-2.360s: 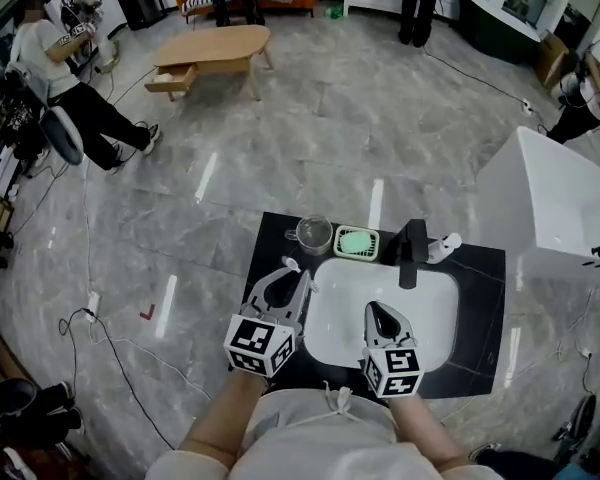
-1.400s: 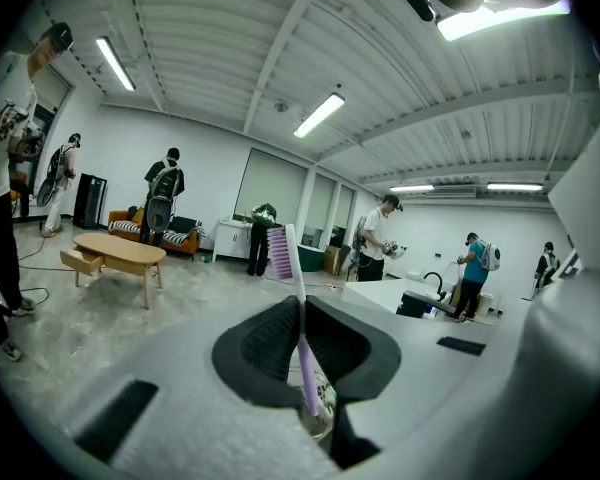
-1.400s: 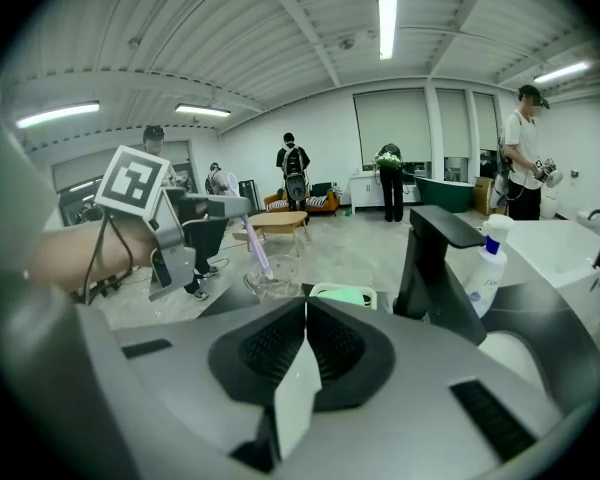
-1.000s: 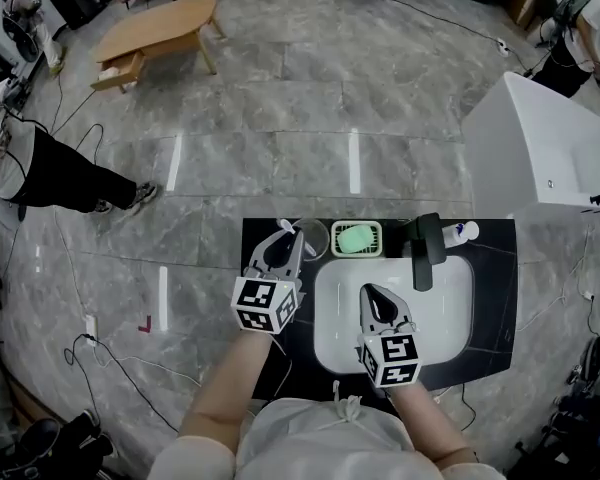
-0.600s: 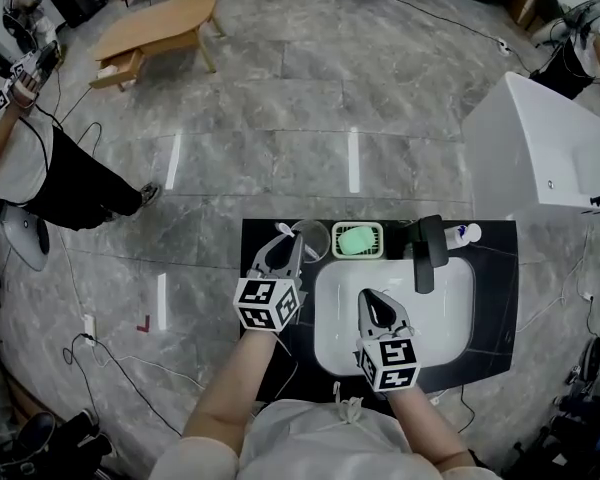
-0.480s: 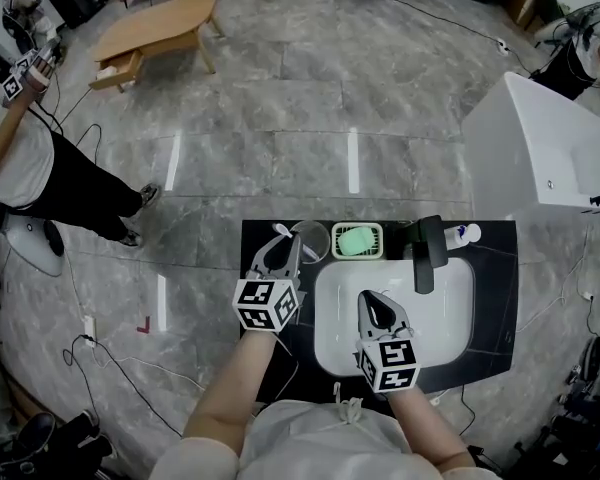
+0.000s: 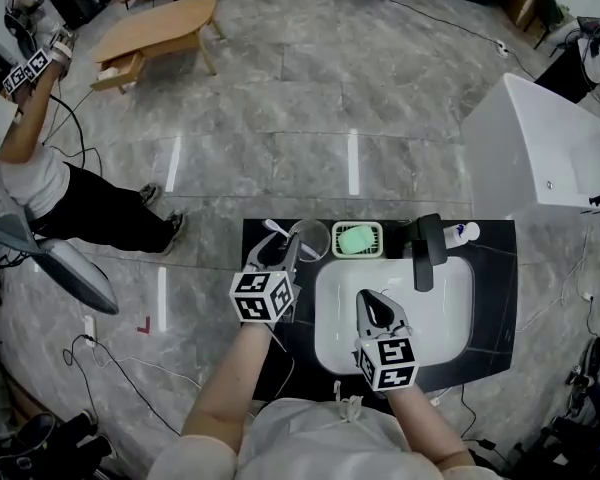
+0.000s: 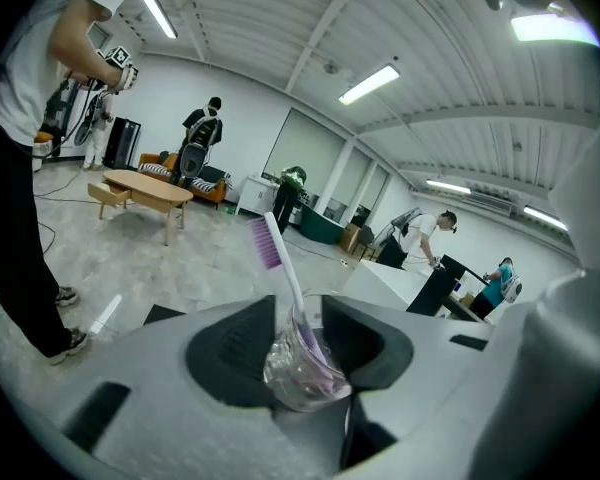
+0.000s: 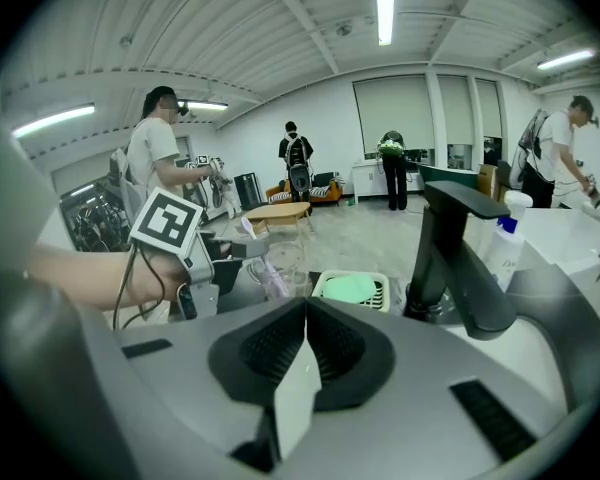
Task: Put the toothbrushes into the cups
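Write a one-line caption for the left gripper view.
Left gripper, jaws opening, with a purple-bristled toothbrush between them, leaning head-up in a clear cup.

Quick tally, going out from the white oval sink basin (image 7: 440,318):

- one clear glass cup (image 7: 313,238) behind its left corner
- one white-handled, purple-bristled toothbrush (image 8: 287,268) standing in that cup
- one pale slotted soap dish (image 7: 337,233) behind the basin, with one green soap bar (image 7: 357,240) in it
- one matte black faucet (image 7: 421,253) on the back edge
- one white plastic bottle (image 7: 462,233) just right of the faucet

Further off there's one oval wooden coffee table (image 7: 160,30) and one white bathtub (image 7: 540,158).
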The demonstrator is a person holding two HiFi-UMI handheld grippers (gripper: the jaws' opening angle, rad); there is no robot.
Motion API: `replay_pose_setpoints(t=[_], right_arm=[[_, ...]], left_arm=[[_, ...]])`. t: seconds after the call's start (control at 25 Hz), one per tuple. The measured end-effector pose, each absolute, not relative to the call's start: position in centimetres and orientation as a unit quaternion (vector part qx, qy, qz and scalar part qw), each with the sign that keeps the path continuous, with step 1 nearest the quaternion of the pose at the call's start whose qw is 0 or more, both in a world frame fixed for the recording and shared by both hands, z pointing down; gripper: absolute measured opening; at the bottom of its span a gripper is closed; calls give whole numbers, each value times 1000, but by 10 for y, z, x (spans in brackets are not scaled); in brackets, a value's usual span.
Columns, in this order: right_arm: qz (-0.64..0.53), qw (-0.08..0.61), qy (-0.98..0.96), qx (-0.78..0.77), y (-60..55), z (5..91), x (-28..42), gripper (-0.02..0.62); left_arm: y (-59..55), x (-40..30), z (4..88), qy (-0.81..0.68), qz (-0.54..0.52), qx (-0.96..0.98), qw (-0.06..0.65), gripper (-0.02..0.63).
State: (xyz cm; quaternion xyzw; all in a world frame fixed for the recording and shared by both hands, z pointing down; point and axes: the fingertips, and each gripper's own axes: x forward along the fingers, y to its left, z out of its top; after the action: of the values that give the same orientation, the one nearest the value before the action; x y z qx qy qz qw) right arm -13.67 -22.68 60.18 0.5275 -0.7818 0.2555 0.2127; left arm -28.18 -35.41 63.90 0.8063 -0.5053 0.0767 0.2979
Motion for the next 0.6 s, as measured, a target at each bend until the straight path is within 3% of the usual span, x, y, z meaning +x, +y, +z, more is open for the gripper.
replay_pose_setpoints(t=[0.04, 0.08, 0.6], right_arm=[[256, 213, -782, 527, -226, 602, -137, 26], [256, 213, -782, 527, -225, 602, -137, 26], [244, 197, -795, 518, -216, 580, -140, 26]], left_arm=[[-352, -281, 641, -505, 77, 805, 302, 169], [-351, -280, 641, -505, 75, 804, 305, 193], [-312, -277, 584, -516, 81, 819, 239, 195]])
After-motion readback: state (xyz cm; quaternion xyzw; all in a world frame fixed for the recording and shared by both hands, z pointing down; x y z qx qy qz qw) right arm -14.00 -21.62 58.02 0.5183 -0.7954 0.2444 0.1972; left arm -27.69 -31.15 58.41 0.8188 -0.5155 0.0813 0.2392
